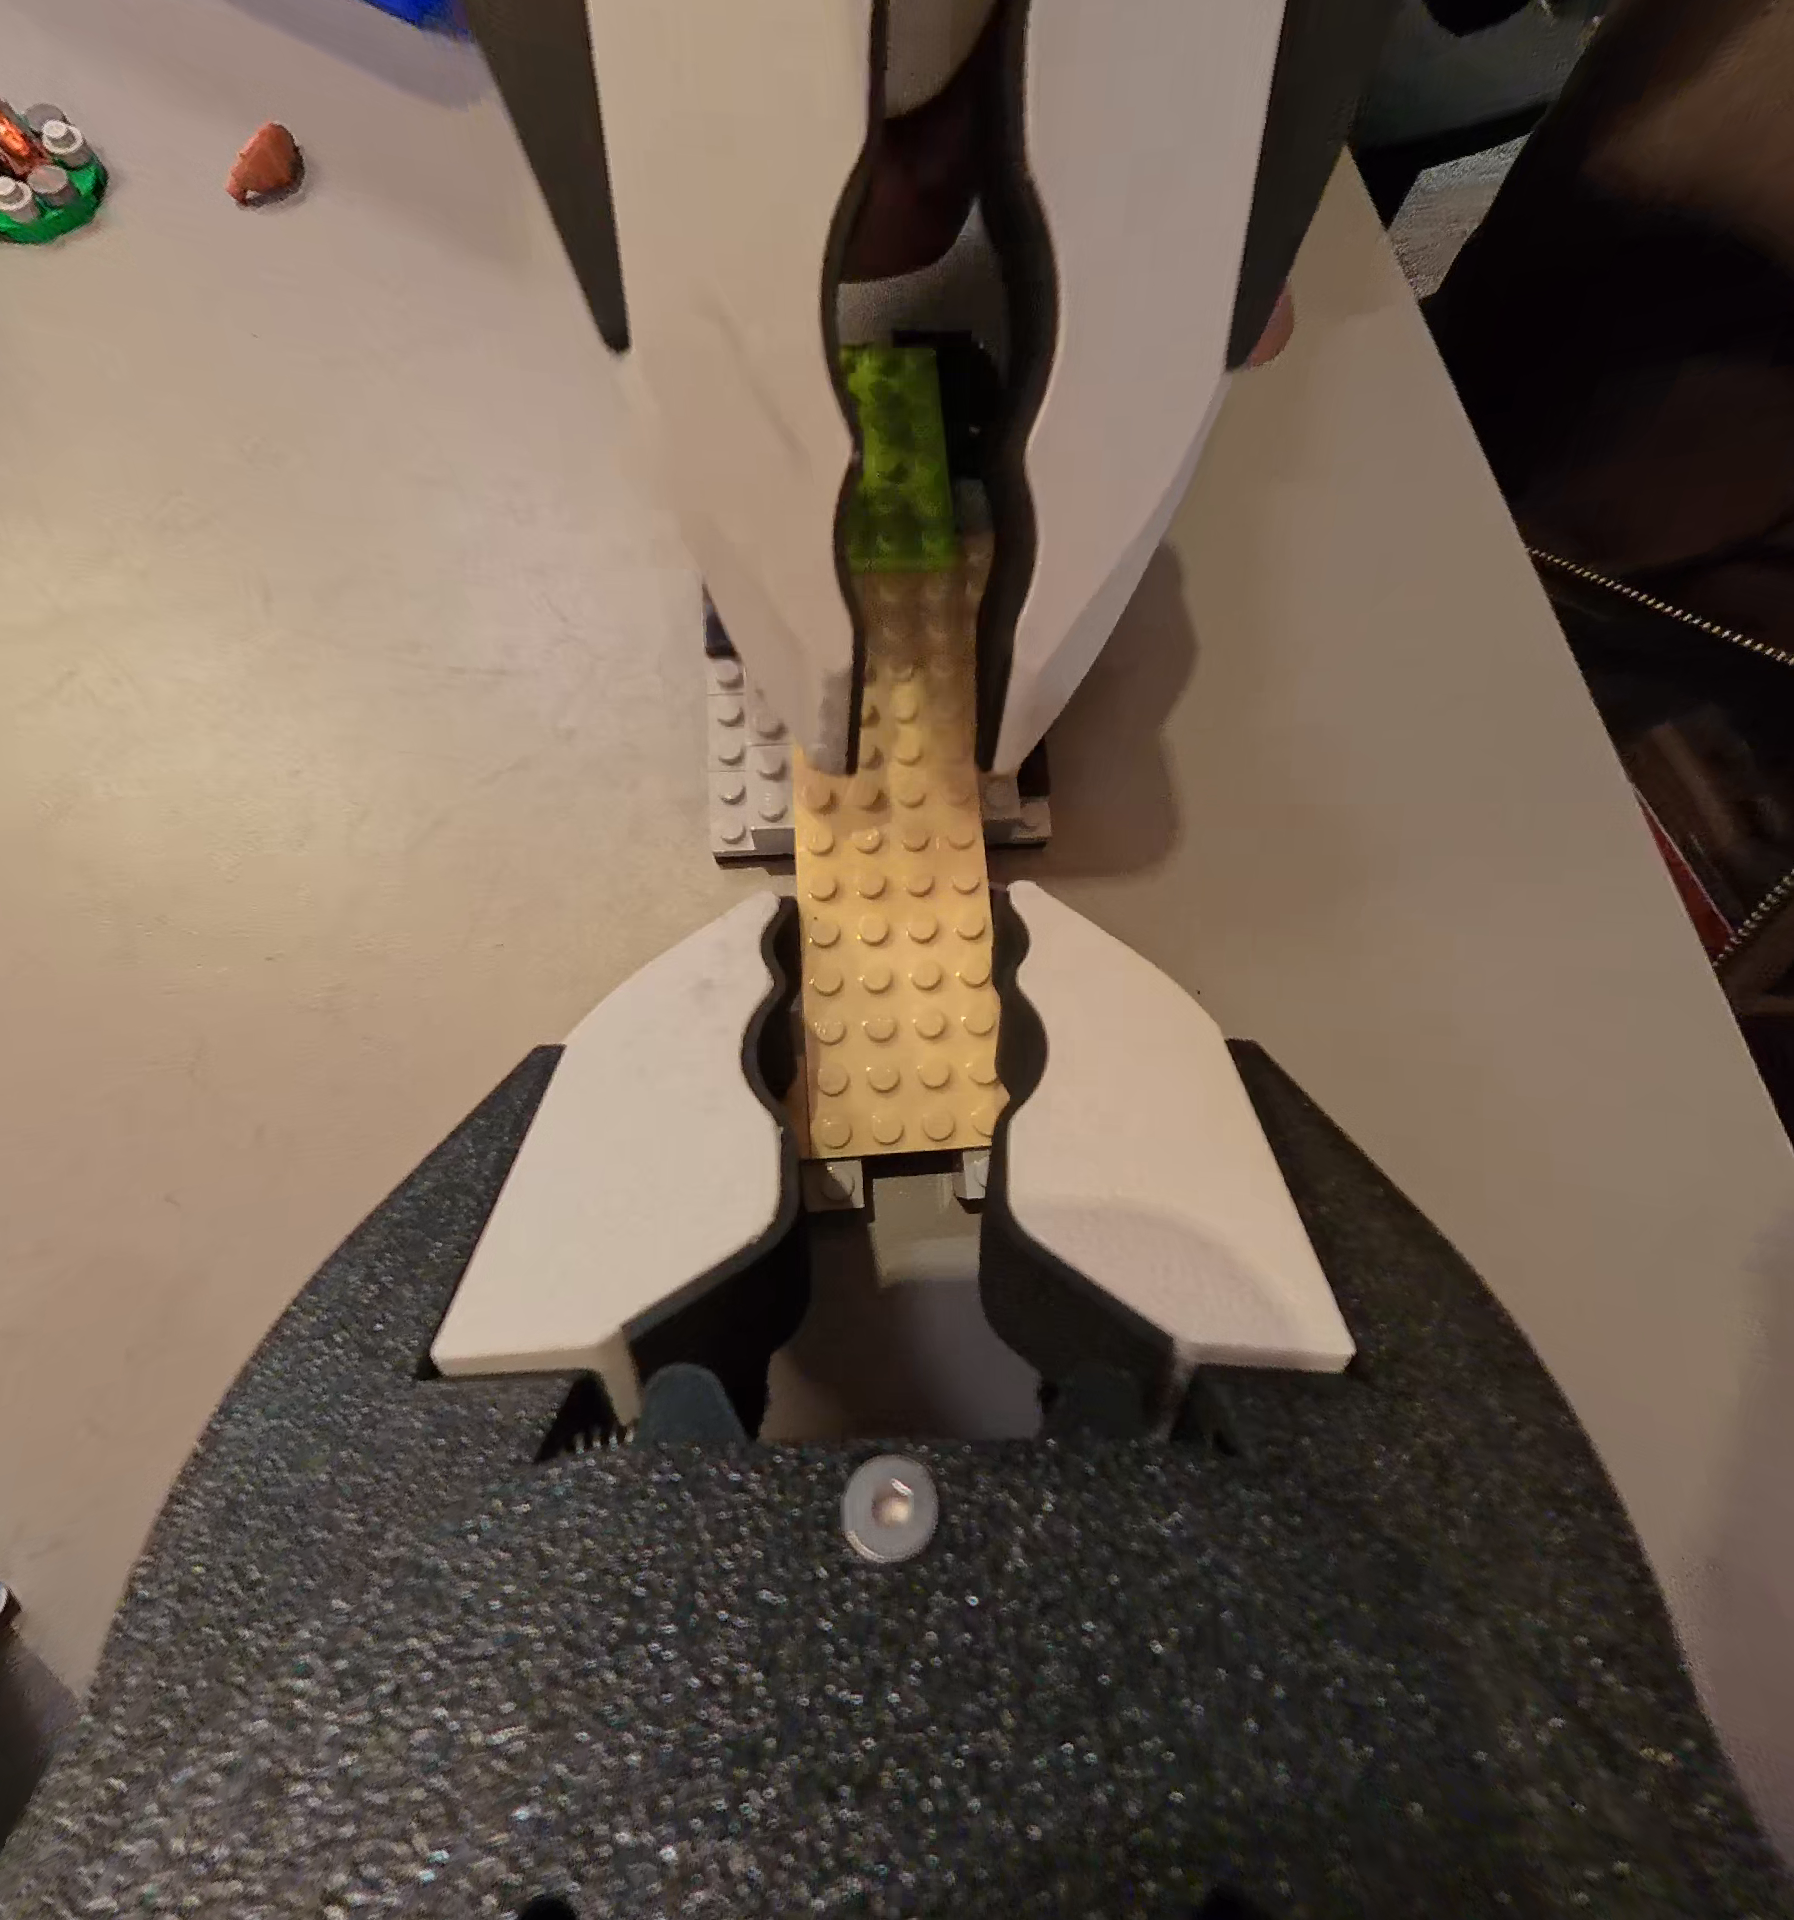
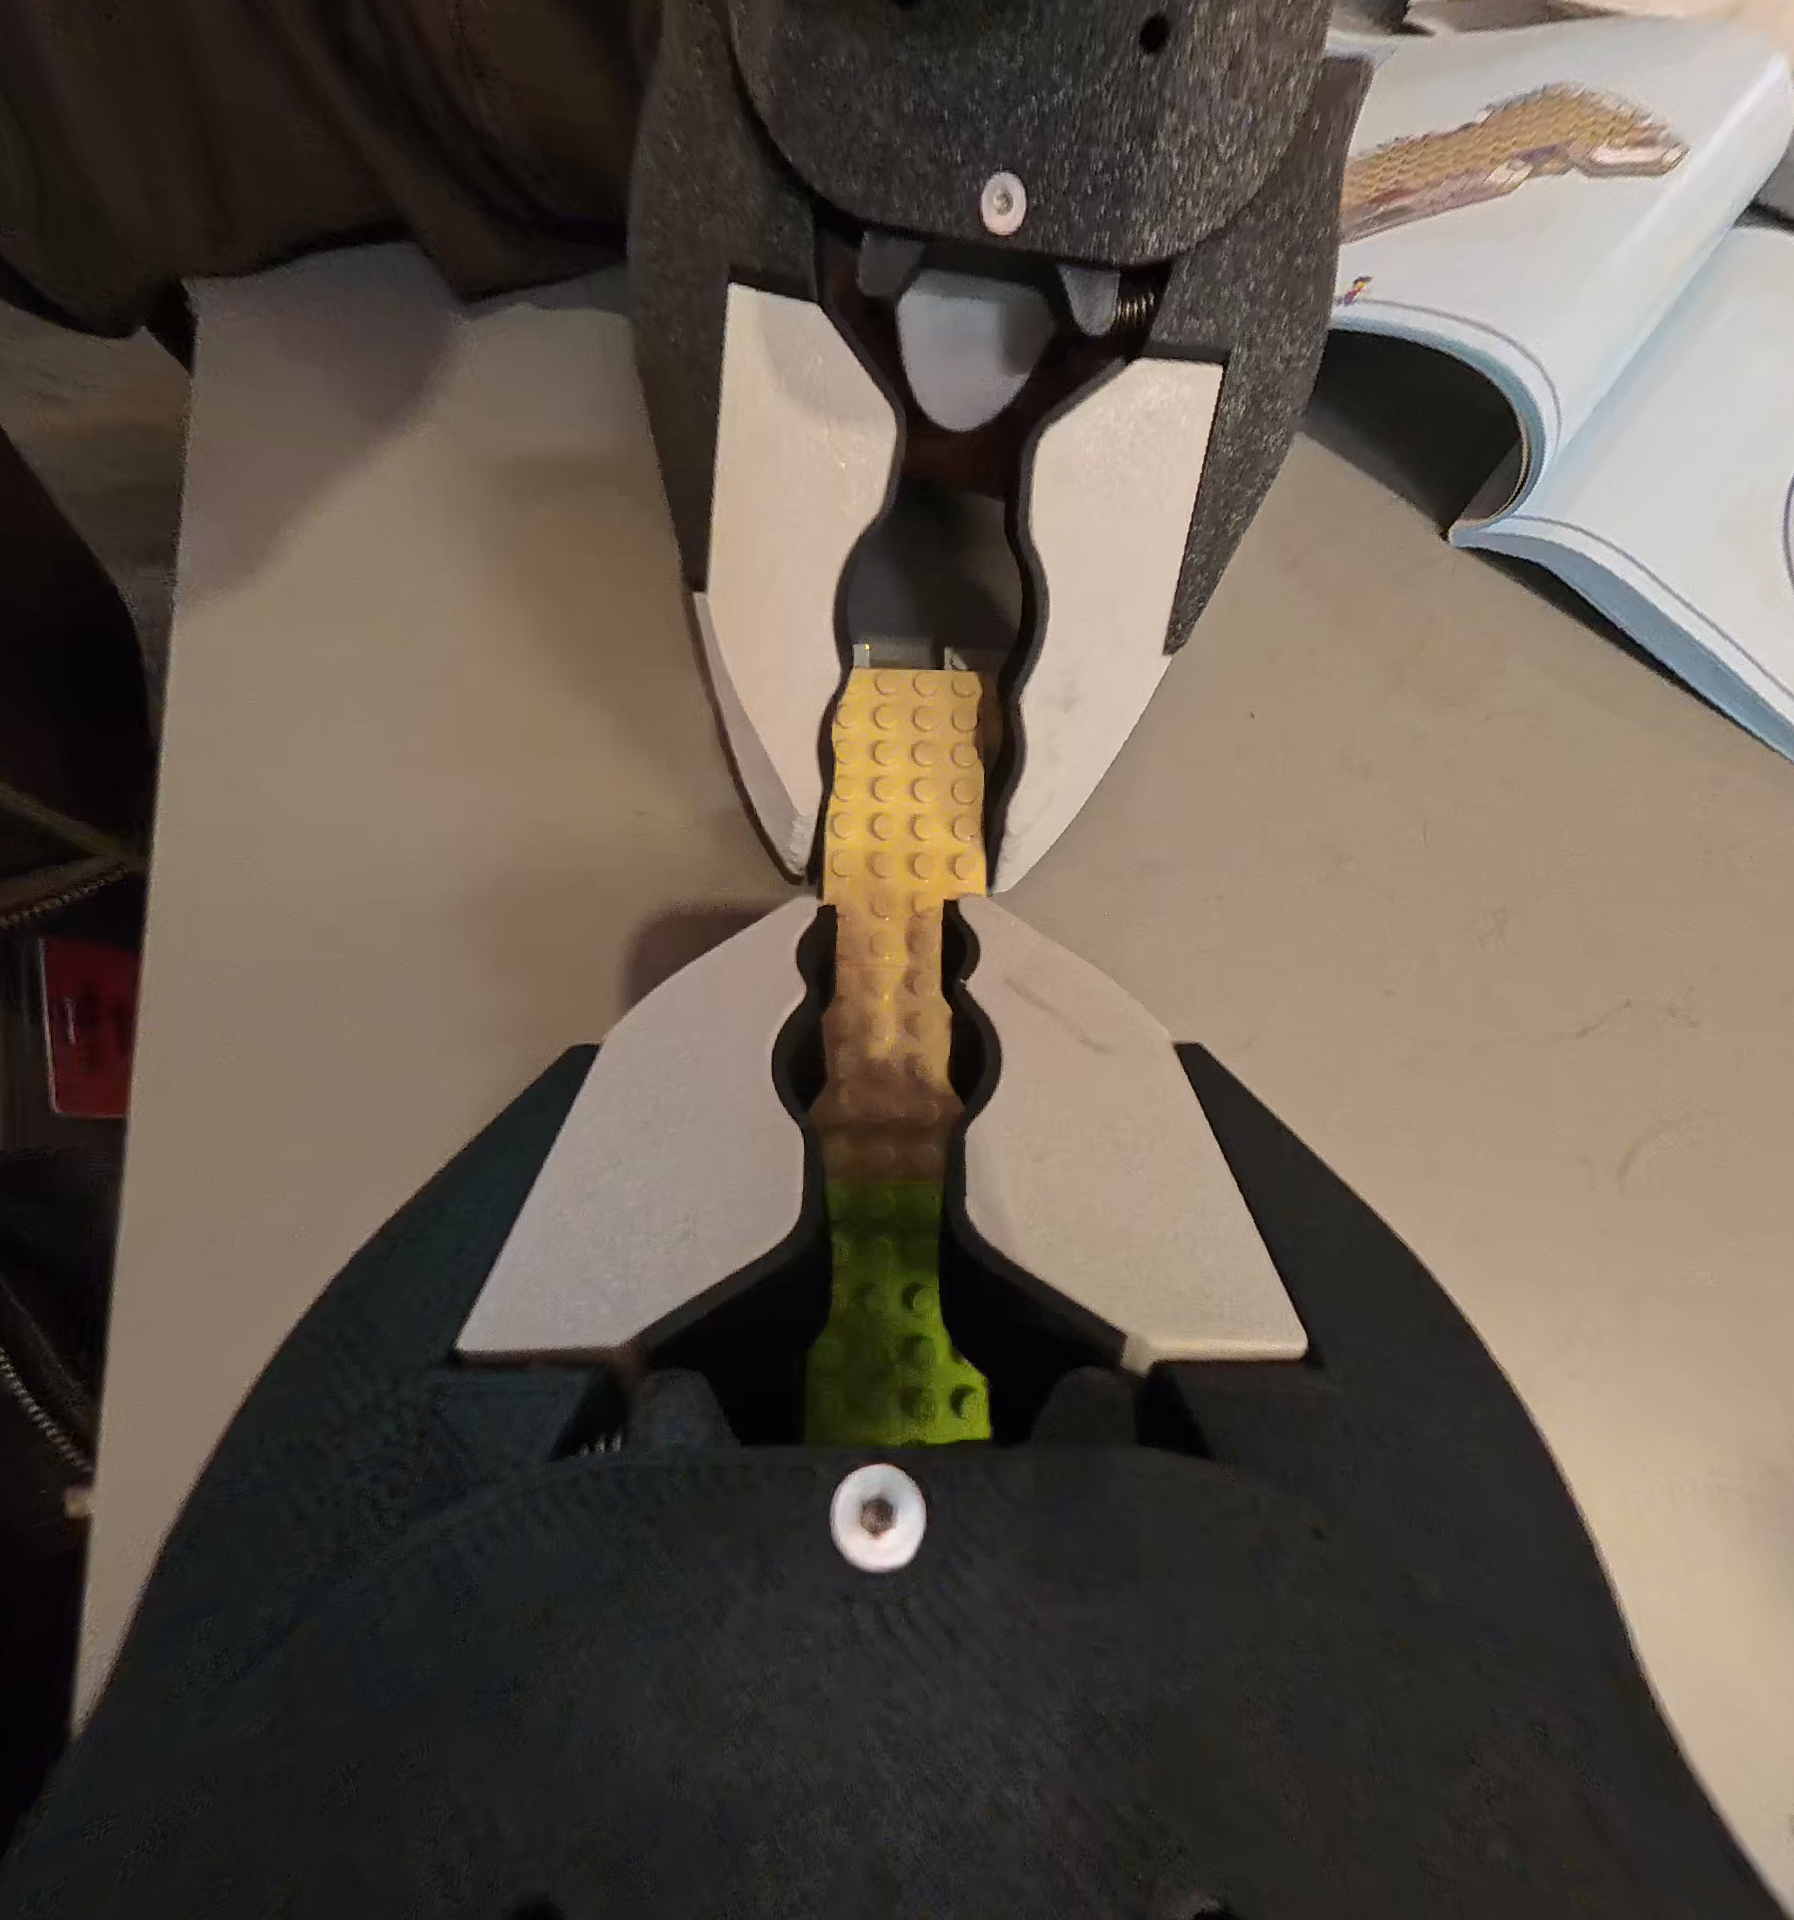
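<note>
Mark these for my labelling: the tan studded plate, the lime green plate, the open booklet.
tan studded plate [image 1: 898,997], left wrist view, studded top.
lime green plate [image 2: 888,1340], right wrist view, studded top.
open booklet [image 2: 1651,395], right wrist view, light blue page.

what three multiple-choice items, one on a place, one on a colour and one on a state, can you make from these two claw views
1. Where does the small green round studded plate lie?
A. far left on the table
B. between the claws
C. on the booklet

2. What colour is the plate joined to the far end of the long tan studded plate?
A. red
B. lime green
C. blue

3. How does the left claw stand?
A. wide open over bare table
B. shut on a cloth
C. around the tan plate, fingers at its two long edges

Key: 1 A, it sits at the left wrist view's upper left corner; 2 B, the lime green studded plate adjoins the tan one; 3 C, the white fingers flank the plate.
</note>
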